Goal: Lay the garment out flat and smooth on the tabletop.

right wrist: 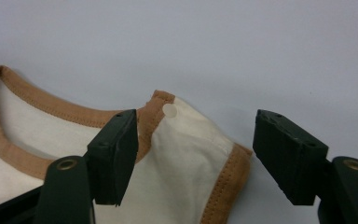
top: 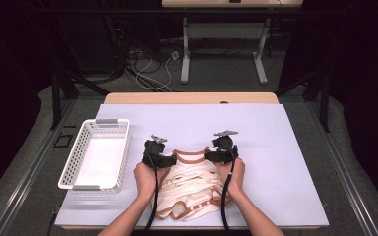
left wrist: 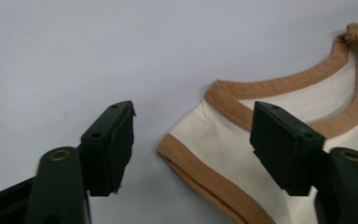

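The left gripper point(top: 170, 160) sits at the left shoulder of a small cream garment point(top: 189, 189) with brown trim. Its jaws stand apart; in the left gripper view point(left wrist: 193, 147) the brown-edged shoulder corner point(left wrist: 200, 140) lies between them on the table, with a clear gap to the near jaw, so nothing is pinched. The right gripper point(top: 210, 154) mirrors it at the other shoulder. Its jaws are also apart; in the right gripper view point(right wrist: 196, 154) the shoulder flap point(right wrist: 191, 149), which carries a small white snap point(right wrist: 170, 110), lies between them, one jaw over the brown neckline trim point(right wrist: 37, 105), the other out over bare table, not pressing the cloth.

In the high view each gripper is held in a hand, the left hand point(top: 145, 178) and the right hand point(top: 234, 174) resting over the garment's sides, with the forearms coming in from the bottom edge and a black cable point(top: 152, 206) trailing back along each.

The garment lies flat near the front middle of the pale lavender table cover point(top: 275, 147), neckline away from the person, its lower part bunched and folded.

A white slotted basket point(top: 96, 152) stands to the left of the garment, apart from it.
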`<state>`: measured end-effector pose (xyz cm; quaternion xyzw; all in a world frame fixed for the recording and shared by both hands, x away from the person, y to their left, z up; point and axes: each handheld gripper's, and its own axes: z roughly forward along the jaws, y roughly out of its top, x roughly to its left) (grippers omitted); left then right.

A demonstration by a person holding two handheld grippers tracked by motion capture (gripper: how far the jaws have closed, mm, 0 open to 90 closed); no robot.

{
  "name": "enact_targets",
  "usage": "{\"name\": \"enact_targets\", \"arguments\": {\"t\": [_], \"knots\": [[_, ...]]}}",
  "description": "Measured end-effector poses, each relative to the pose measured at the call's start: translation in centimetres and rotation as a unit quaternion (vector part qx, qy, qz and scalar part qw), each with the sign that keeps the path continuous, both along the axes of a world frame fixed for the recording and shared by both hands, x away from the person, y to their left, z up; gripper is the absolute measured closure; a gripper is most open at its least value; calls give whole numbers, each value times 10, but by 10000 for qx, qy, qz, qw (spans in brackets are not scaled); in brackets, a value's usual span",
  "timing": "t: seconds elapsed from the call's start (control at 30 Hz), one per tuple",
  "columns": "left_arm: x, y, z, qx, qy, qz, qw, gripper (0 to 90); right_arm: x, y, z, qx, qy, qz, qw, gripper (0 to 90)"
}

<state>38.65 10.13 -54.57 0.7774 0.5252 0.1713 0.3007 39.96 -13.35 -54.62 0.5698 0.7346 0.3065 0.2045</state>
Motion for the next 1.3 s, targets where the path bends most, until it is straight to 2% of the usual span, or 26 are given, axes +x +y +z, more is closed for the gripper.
{"name": "enact_targets", "arguments": {"t": [0.1,0.17,0.23,0.3,0.37,0.43,0.53,0.57,0.6,0.67,0.7,0.83,0.9,1.0,1.1,1.17,1.3], "knots": [[0,-1,-2,2,42,-3,10000,371,1,1,-3,-37,41,-27,10000,386],[0,0,-6,-89,133,-22,9999,395,1,2,-6,-51,91,-58,9999,411],[-2,1,-10,-108,53,-13,9999,410,-1,2,-8,-166,30,-72,9998,445],[-5,-1,-11,31,-63,-23,10000,414,-2,4,-8,-207,-4,-97,9997,491],[-8,-3,-12,35,-126,-34,9999,432,-4,4,-9,-309,-74,-92,9995,535],[-12,-5,-13,31,-205,-124,9997,503,-6,4,-10,-341,-123,-89,9993,599],[-19,-13,-14,85,-387,-363,9986,764,-8,2,-10,-373,-210,-92,9990,707],[-20,-16,-15,150,-456,-395,9981,813,-9,3,-11,-359,-204,-106,9991,736],[-21,-17,-15,222,-444,-418,9979,835,-9,2,-11,-379,-227,-59,9990,774],[-20,-15,-15,111,-484,-422,9979,842,-11,2,-11,-333,-266,-43,9991,801],[-21,-14,-15,79,-441,-422,9981,844,-11,1,-11,-324,-287,-14,9991,805],[-22,-12,-13,11,-518,-407,9978,847,-14,-2,-7,-200,-448,-28,9988,811],[-23,-11,-9,-52,-652,-379,9971,847,-17,-2,-1,-215,-571,1,9981,811],[-26,-7,6,-166,-823,-367,9958,846,-21,-4,9,-253,-786,24,9966,811],[-26,-4,27,-246,-1067,-373,9933,845,-22,-9,22,-240,-979,39,9949,811],[-25,-3,40,-280,-1239,-359,9913,843,-23,-12,35,-312,-1201,48,9923,812],[-21,-5,69,-281,-1509,-361,9875,842,-23,-12,60,-325,-1502,33,9881,811]]}}
